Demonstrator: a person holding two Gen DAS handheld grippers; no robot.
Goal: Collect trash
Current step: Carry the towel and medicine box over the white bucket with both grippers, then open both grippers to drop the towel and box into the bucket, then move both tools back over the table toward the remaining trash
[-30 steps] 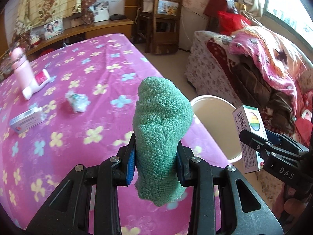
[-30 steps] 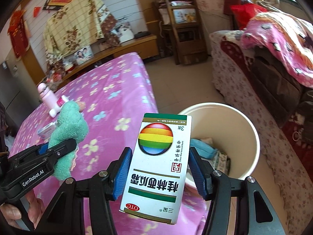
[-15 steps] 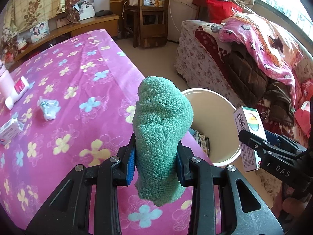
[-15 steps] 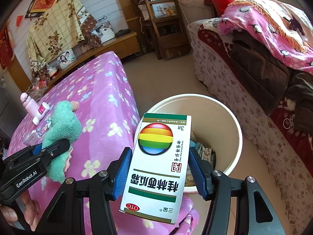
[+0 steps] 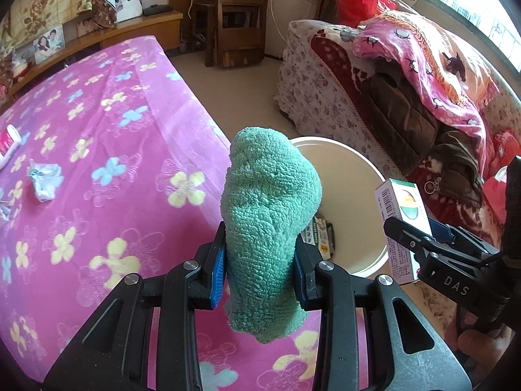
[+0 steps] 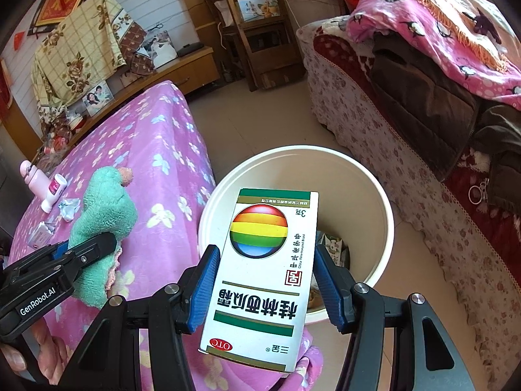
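So the left gripper (image 5: pixel 259 273) is pinching a fuzzy green sock (image 5: pixel 270 221) between its blue pads, toe end sticking up, and the right gripper (image 6: pixel 265 288) is clamping a white medicine box (image 6: pixel 260 273) with a rainbow ball printed on it, pads pressing on both long sides. Both are hanging over the corner of a table wearing a bright pink cloth (image 5: pixel 107 150) covered in yellow and blue flowers, and just past that corner a cream bucket (image 6: pixel 374 202) is sitting on the pale tiled floor (image 6: pixel 260 123), with a few wrappers and cartons lying at the bottom. The box is sitting right over the bucket's mouth in the right wrist view, while the sock is hovering by the table edge next to the rim. Still lying on the cloth: a crumpled silvery wrapper (image 5: pixel 45 179), a small white box (image 6: pixel 40 234), a pink bottle (image 6: pixel 34 179) and a white tube with a pink label (image 6: pixel 53 192) beside it. Room-wise, a floral sofa (image 6: pixel 374 123) piled with a pink blanket (image 6: pixel 439 26) and dark clothes is filling the right side, a wooden chair (image 6: pixel 257 29) is standing at the back, and a low wooden cabinet (image 6: pixel 182 71) with framed photos is running along the far wall.
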